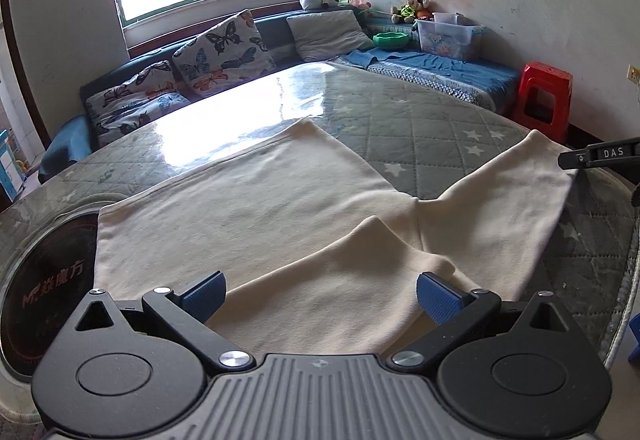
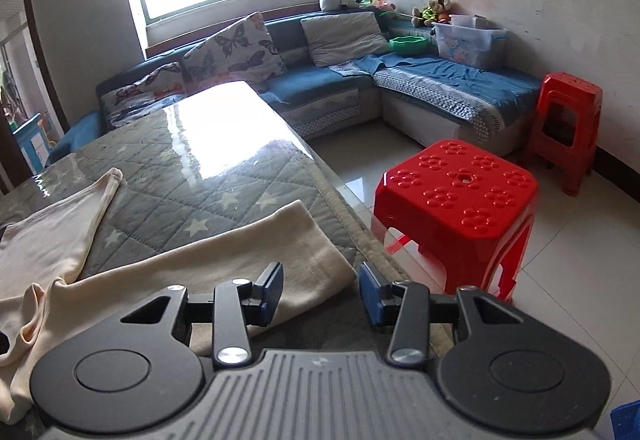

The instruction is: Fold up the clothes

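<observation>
A cream long-sleeved garment (image 1: 240,200) lies spread on the quilted table top. In the left wrist view one sleeve (image 1: 332,288) is folded back over the body and the other sleeve (image 1: 512,192) stretches to the right. My left gripper (image 1: 320,298) is open, its blue pads either side of the folded sleeve, just above it. In the right wrist view my right gripper (image 2: 321,294) is open over the cuff end of the stretched sleeve (image 2: 240,260), near the table's right edge. The right gripper's tip also shows in the left wrist view (image 1: 600,156).
The table (image 2: 208,176) has a grey star-patterned quilt under glass with strong window glare. A round black cooktop (image 1: 44,292) sits at its left end. A red stool (image 2: 456,192) stands close by the table's right edge, another red stool (image 2: 568,120) by the wall. A blue sofa (image 2: 400,80) lies behind.
</observation>
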`<state>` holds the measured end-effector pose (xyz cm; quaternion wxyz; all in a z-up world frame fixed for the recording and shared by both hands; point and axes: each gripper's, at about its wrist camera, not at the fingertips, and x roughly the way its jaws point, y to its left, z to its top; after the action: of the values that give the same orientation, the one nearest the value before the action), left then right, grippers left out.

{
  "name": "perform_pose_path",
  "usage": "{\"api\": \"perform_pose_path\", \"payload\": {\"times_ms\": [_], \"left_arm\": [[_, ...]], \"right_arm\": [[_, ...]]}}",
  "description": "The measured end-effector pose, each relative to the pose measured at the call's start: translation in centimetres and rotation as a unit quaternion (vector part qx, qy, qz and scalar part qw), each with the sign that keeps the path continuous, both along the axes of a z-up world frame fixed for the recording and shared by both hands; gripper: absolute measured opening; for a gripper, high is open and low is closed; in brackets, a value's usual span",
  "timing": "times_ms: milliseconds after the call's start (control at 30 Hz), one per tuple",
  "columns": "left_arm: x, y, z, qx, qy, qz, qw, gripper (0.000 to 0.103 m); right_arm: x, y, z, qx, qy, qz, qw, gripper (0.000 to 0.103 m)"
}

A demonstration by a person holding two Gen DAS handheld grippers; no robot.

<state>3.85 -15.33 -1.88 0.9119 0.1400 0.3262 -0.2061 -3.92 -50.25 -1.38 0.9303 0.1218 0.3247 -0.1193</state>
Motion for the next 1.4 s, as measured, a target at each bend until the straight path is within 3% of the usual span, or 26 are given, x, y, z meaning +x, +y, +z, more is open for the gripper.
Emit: {"api": "perform_pose_path", "payload": {"times_ms": [267,533,833,1133,1400], "left_arm": [[0.2,-0.9,0.0,0.005,0.003,0.0,1.0,0.103],[0.4,-1.1,-0.3,0.009,0.007,0.005,0.9999,0.103],[0.5,-0.7,-0.6,0.009,0.01,0.015,0.9998,0.103],[0.2,1.7,-0.2,-0.003,0.007,0.04,0.9992,0.103],[-0.8,7.1,0.5,-0.028,-0.005,0.094,0.9952,0.103]], "right_arm": [[0.3,-0.3,-0.1,-0.01,-0.001,0.003,1.0,0.031],[0.4,-0.9,0.1,0.003,-0.01,0.003,1.0,0.008],[-0.1,-0.6,2.6,0.02,-0.052,0.026,0.998,0.005],[0.1,3.6,7.7,0.026,-0.105,0.117,0.987,0.004],[1.8,11.8,12.0,0.027,-0.14,0.242,0.96,0.004]]}}
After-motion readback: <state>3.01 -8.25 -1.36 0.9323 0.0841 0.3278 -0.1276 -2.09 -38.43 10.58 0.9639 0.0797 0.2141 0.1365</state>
